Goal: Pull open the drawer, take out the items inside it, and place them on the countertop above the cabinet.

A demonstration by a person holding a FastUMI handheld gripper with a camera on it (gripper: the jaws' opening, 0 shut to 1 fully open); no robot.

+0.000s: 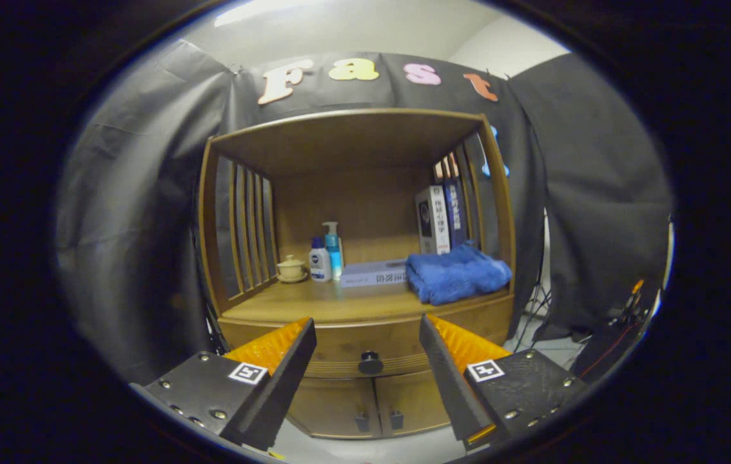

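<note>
A wooden cabinet (pixel 352 161) stands ahead of me. Its drawer (pixel 372 341) is closed, with a dark round knob (pixel 370 363) in the middle of its front. The countertop (pixel 314 303) above the drawer is a wooden shelf inside an open frame. My gripper (pixel 367 325) is open, its two fingers spread wide on either side of the knob and still short of it. Nothing is between the fingers. What lies inside the drawer is hidden.
On the countertop sit a small lidded cup (pixel 291 267), two bottles (pixel 327 258), a flat box (pixel 373 273), a folded blue towel (pixel 456 274) and upright books (pixel 441 219). Two small doors (pixel 378 403) close the cabinet below the drawer. Cables lie on the floor at right.
</note>
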